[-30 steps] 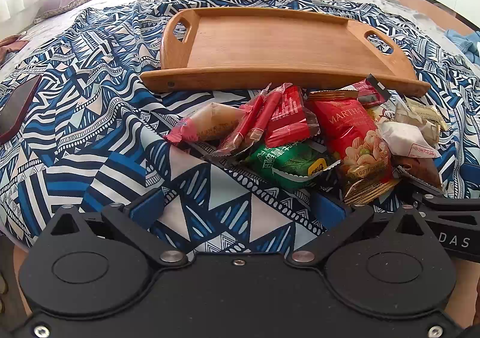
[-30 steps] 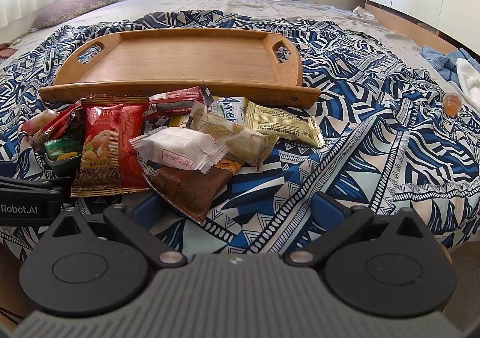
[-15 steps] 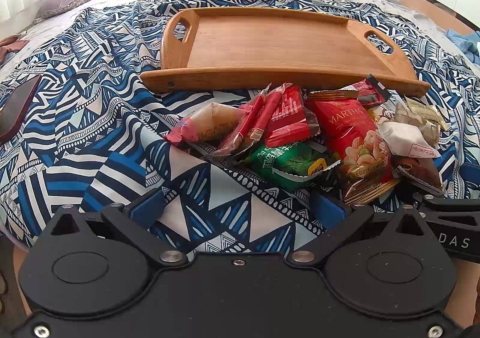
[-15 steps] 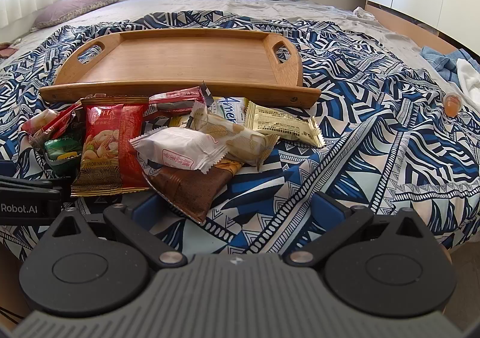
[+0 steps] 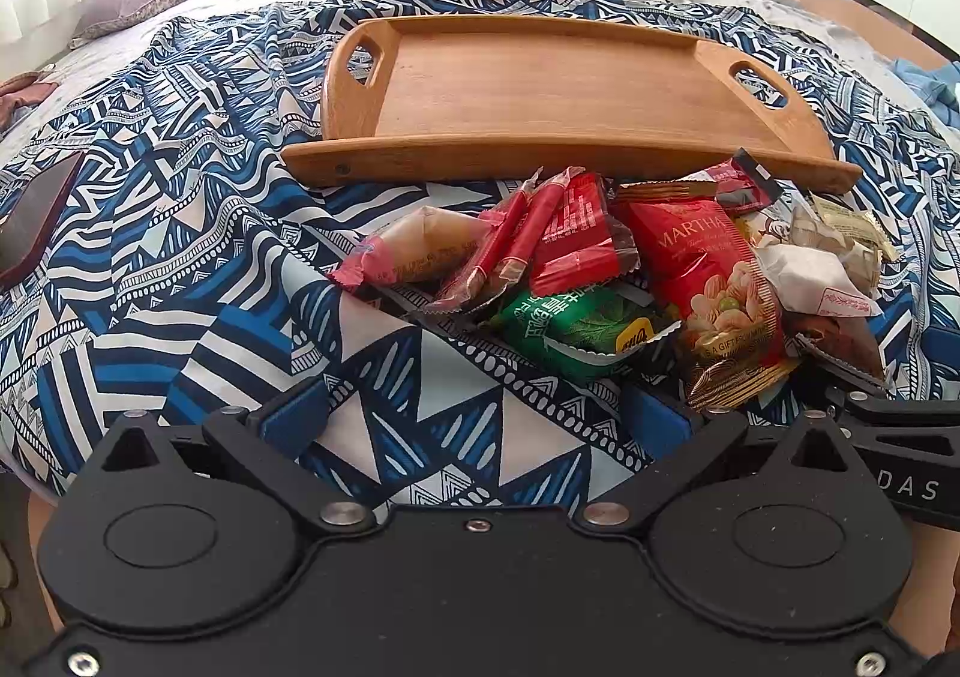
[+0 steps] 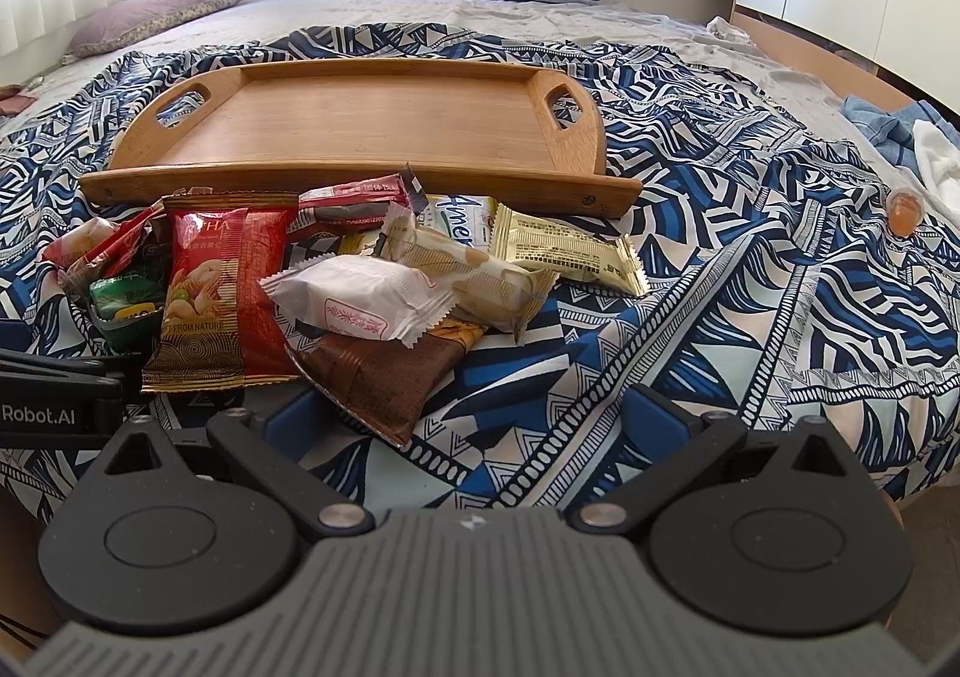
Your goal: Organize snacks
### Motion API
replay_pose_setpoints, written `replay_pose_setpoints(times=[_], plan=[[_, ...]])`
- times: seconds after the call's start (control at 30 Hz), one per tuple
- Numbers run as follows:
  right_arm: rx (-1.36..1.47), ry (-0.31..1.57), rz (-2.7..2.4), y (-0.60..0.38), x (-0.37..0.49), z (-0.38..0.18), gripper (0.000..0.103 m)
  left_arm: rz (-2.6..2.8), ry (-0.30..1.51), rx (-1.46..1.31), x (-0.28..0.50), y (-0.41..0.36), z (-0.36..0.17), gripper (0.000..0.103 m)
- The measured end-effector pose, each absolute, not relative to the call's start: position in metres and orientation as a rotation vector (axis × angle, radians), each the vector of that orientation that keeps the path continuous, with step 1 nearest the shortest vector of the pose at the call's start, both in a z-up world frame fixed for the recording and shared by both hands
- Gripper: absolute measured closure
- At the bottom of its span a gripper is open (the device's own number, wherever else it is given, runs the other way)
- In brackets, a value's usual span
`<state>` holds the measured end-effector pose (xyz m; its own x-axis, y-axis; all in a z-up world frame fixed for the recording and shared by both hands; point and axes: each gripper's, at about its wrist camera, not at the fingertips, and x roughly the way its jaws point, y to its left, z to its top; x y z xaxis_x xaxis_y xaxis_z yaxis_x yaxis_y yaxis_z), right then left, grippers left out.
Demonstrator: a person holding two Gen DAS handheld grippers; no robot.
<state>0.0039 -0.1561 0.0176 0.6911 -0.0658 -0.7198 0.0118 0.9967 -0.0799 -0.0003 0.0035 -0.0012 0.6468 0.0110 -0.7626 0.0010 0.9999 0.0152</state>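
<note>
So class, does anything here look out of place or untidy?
Yes. The snacks lie in a jumbled, overlapping heap on the patterned bedspread, in front of the wooden tray, which holds nothing. A small orange cup also sits apart, far right.

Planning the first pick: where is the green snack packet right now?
In the left wrist view, the green packet lies at the pile's near edge, just right of centre, below the red stick packs and left of the red nut bag.

We see a smooth, satin-finished wooden tray (image 6: 360,119) on a soft, matt printed cloth (image 6: 750,287). The snack wrappers (image 6: 360,305) look like glossy, crinkled plastic film. Our gripper bodies are matt black plastic with small metal screws.
</note>
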Motion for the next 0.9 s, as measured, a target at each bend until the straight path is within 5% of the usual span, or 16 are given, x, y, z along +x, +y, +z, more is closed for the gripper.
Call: replay_pose_setpoints(times=[0.9], plan=[[-0.005,0.747,-0.006,-0.167,-0.003,0.028,0.0,-0.035,0.842,-0.022,0.0,0.009,0.009,0.004]])
